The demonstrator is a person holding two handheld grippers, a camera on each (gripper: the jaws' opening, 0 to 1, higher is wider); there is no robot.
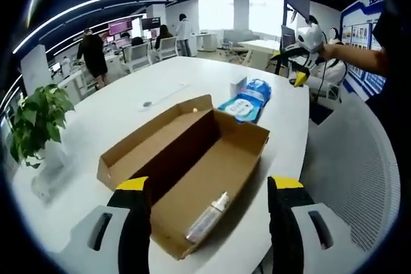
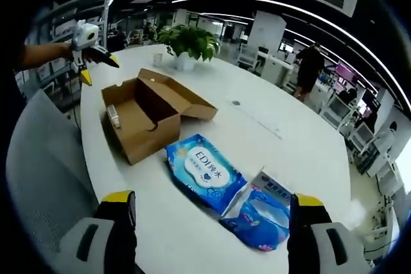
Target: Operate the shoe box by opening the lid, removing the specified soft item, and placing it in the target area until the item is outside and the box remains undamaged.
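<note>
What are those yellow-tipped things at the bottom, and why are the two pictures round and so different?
A person holds a grabbing tool in each hand, and each carries a fisheye camera. The left tool looks over an open cardboard shoe box with a small clear-wrapped item inside. The right tool looks from the other side at blue wipe packs lying on the white table. A potted plant stands behind the box. Both tools are open and hold nothing.
</note>
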